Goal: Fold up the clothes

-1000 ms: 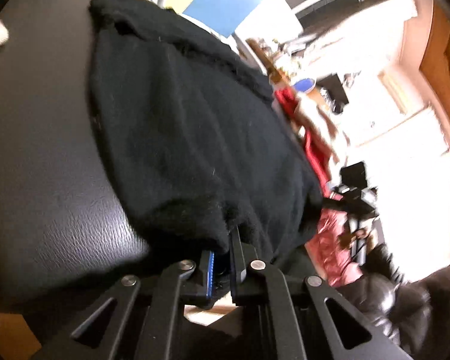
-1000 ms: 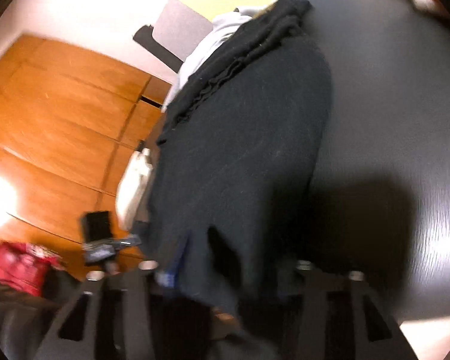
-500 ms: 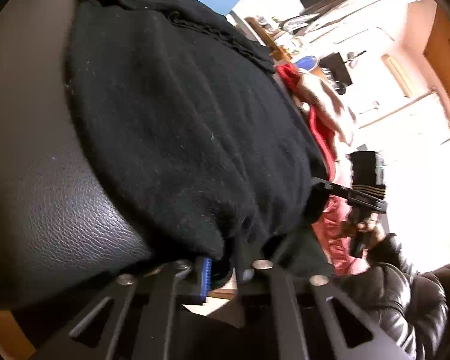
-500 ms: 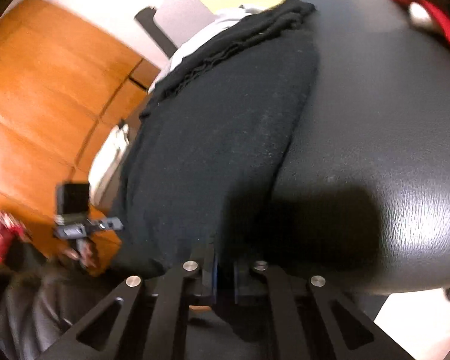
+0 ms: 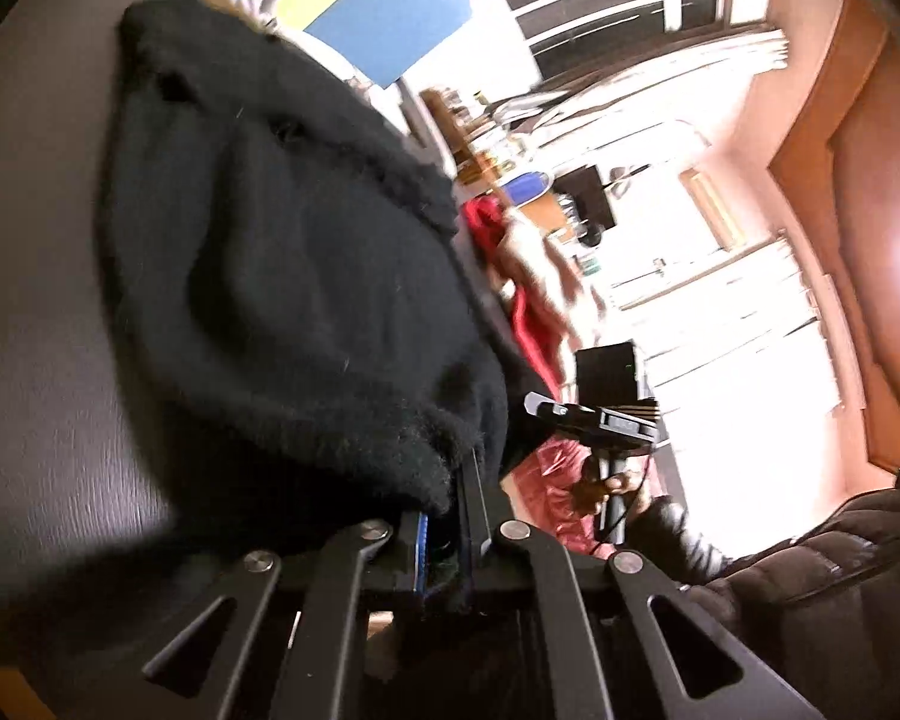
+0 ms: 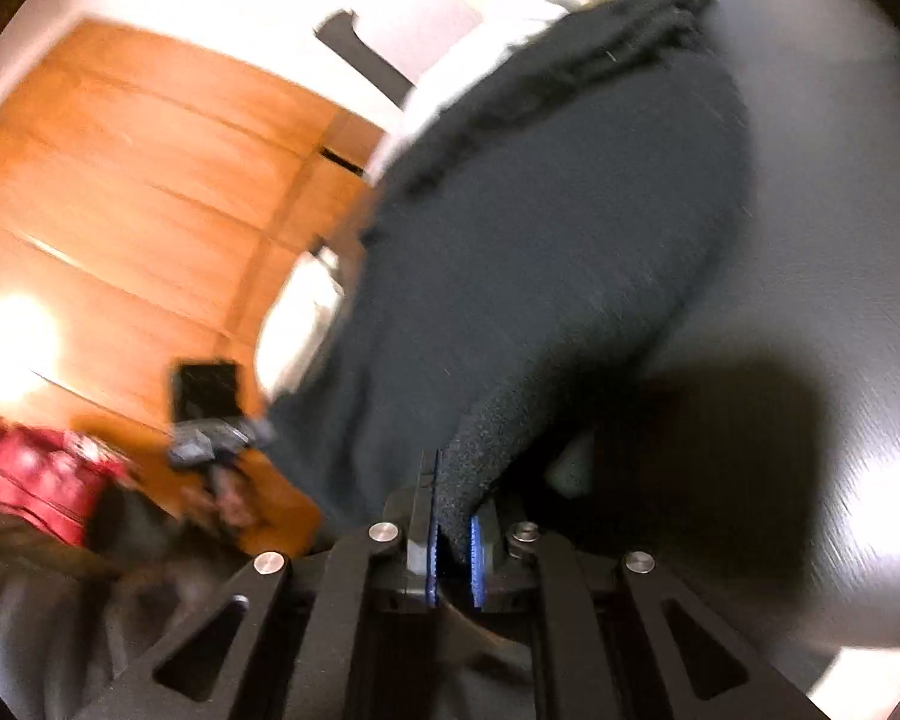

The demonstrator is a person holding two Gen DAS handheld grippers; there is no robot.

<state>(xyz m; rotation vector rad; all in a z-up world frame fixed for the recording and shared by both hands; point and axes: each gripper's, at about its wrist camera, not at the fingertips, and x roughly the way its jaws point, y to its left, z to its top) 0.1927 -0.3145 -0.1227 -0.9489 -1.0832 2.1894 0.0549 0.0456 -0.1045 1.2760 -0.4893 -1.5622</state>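
Black knit garment (image 5: 306,276) lies spread over a dark bench (image 5: 36,360), its near hem lifted off the surface at 2 corners. The left tool (image 5: 450,534) is clenched on the fluffy hem corner at one side, and the right tool (image 6: 453,531) is clenched on the other corner, where a flap of knit stands pinched between its blue pads. Holding both corners at once keeps the hem taut and level, which I judge suits carrying it over the body of the garment toward the far ruffled edge (image 6: 576,54). Beyond that far edge sits pale cloth (image 6: 510,18). On the right tool's side of the garment the bench is bare and gives open room; on the left tool's side the garment runs close to the bench edge, with a red cloth (image 5: 528,312) just past it, so there is little room there.
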